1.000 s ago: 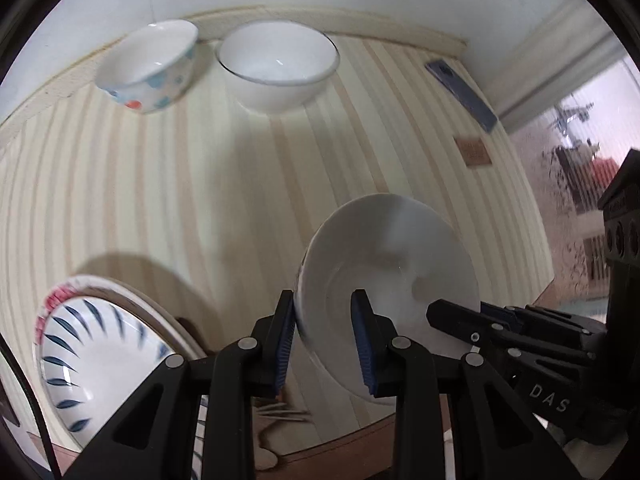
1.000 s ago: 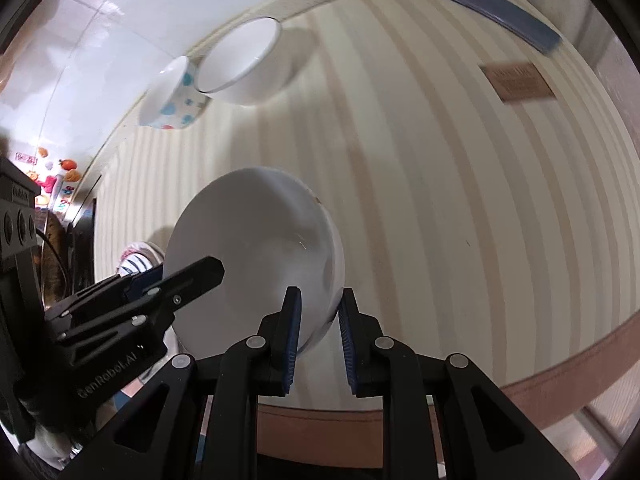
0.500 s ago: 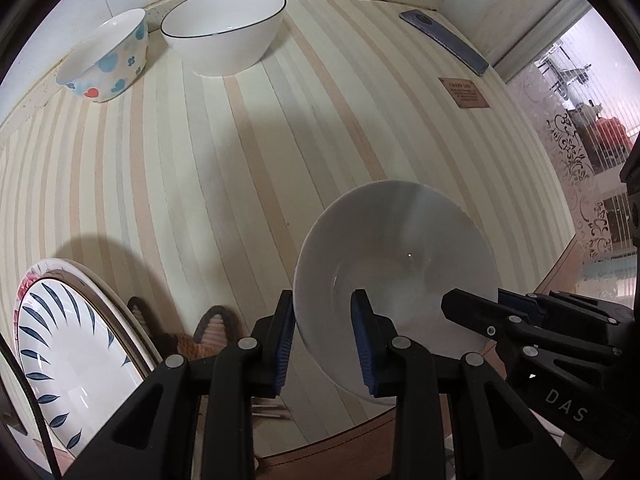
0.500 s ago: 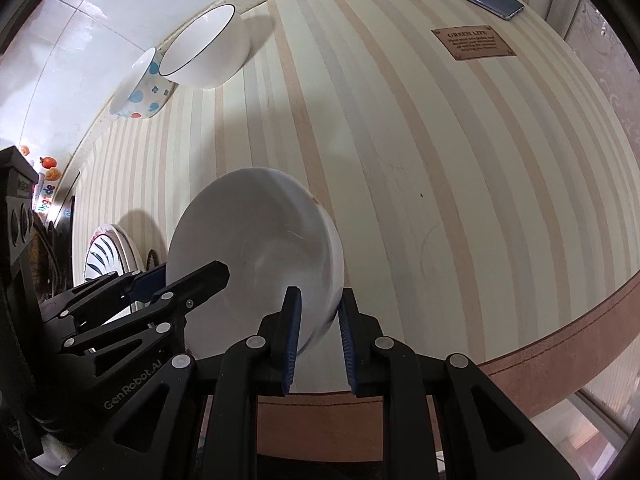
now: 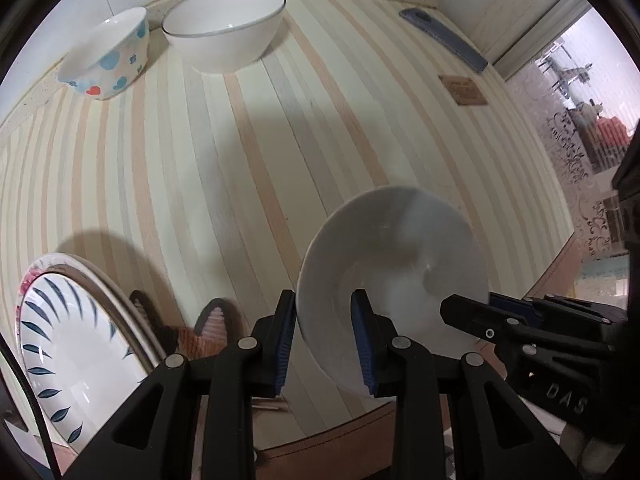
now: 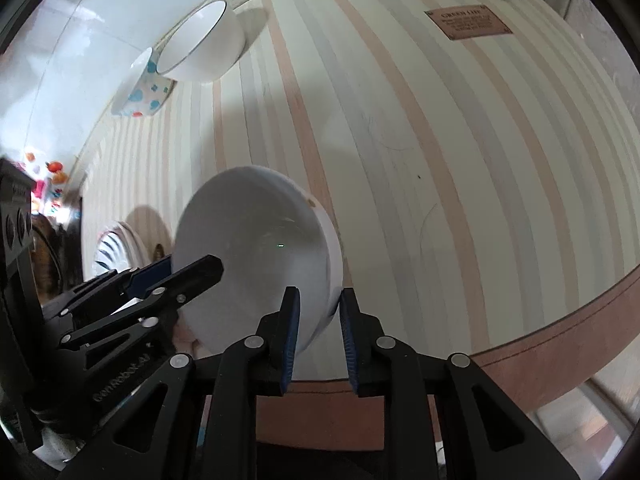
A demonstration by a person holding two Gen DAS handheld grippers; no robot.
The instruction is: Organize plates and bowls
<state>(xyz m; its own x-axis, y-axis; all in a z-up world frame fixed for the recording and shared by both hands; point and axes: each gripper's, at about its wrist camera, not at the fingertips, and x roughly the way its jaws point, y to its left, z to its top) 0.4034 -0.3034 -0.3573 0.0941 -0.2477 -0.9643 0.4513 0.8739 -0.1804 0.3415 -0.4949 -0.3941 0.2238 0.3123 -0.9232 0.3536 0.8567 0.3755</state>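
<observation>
Left wrist view, nearest first: the left gripper [image 5: 325, 334] has its blue-padded jaws closed on the rim of a plain white ceramic bowl [image 5: 394, 276], one pad inside and one outside, and the bowl hangs tilted in the air above the near edge of the striped cream-and-tan table [image 5: 240, 152]. From the opposite side the right gripper [image 6: 318, 326] pinches the same rim in the same way, so both share the load. Low on the left a white plate with dark blue leaf marks [image 5: 64, 344] leans upright against what looks like another plate behind it, beside a patterned stand I cannot make out clearly. Far back by the wall sit a white bowl with blue dots and a red heart [image 5: 106, 54] and, just beside it, a larger white bowl with a thin dark rim [image 5: 224, 34]; whether they touch is unclear. My judgement: the plates look already gathered, the held bowl is mid-transfer, and stacking it with the two far bowls remains.
</observation>
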